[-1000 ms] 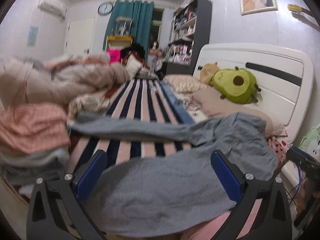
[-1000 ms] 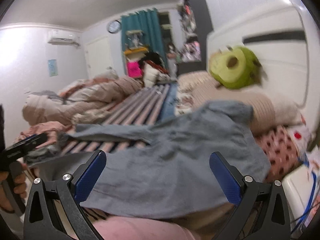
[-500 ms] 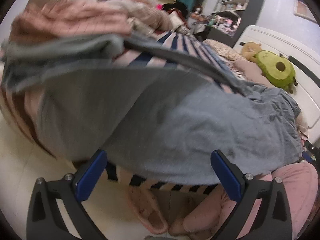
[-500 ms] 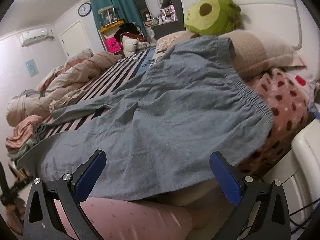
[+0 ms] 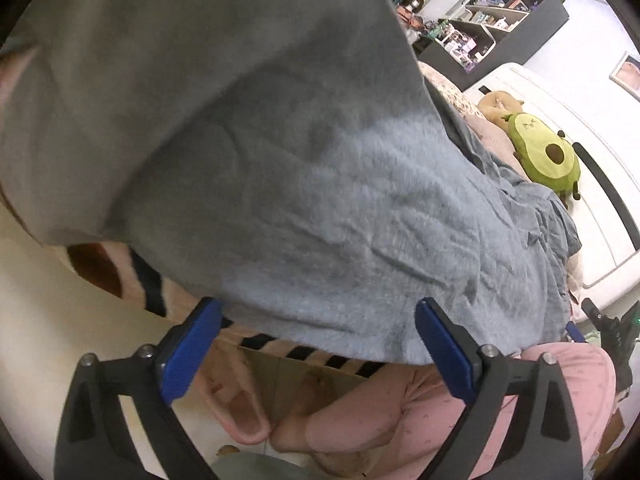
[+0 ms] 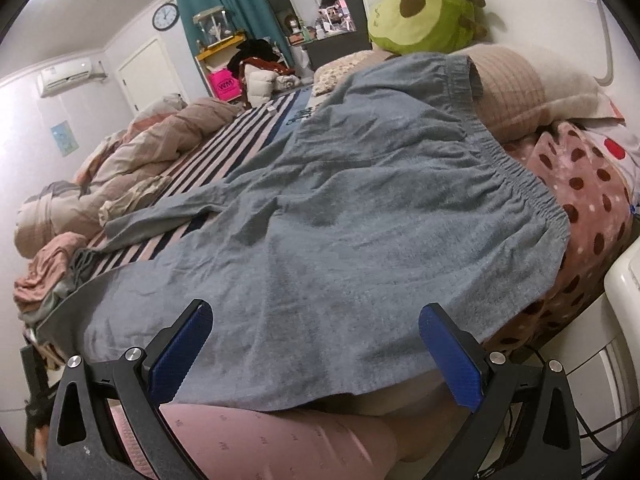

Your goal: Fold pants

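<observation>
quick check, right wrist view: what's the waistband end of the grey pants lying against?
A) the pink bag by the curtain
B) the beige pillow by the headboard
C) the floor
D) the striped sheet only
B: the elastic waistband of the grey pants runs up beside the beige pillow, with the avocado plush just behind it.

dim indoor light, fisheye-warped edges, left view slightly blurred.
</observation>
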Action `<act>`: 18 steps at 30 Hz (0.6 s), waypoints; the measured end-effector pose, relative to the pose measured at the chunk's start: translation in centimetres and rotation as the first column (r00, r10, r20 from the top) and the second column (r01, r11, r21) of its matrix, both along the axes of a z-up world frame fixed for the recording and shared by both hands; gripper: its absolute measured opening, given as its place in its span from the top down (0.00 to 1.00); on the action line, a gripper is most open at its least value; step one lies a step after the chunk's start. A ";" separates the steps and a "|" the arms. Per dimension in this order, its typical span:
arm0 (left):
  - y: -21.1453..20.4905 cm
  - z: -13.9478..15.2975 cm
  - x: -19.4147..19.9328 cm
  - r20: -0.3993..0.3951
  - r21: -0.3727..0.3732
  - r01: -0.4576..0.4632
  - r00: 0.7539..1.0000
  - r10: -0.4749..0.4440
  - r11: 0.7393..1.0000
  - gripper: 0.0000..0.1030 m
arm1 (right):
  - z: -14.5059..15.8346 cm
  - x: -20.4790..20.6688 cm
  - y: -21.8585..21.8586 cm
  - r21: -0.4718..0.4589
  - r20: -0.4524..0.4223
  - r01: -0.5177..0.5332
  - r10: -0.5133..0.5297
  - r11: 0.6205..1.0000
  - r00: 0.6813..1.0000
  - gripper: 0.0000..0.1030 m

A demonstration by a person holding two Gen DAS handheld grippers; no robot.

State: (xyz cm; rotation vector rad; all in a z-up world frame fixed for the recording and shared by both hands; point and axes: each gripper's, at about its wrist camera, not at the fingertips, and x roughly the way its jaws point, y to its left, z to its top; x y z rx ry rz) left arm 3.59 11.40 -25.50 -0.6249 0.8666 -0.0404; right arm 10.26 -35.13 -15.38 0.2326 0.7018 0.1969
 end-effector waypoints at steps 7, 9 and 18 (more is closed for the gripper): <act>-0.5 -0.2 0.8 -0.001 -0.058 0.012 1.000 -0.012 0.998 0.50 | -0.7 1.1 -0.1 0.013 -0.014 -0.005 0.005 1.000 1.000 0.01; -0.7 0.7 0.7 0.022 -0.039 0.008 1.000 -0.007 0.999 0.73 | -0.8 1.1 -0.1 0.020 -0.013 -0.005 0.006 1.000 1.000 0.01; -1.2 6.2 -0.6 0.190 0.109 -0.013 0.982 -0.008 0.994 0.96 | -1.1 -0.2 -1.2 0.072 0.009 -0.019 0.018 0.997 1.000 0.01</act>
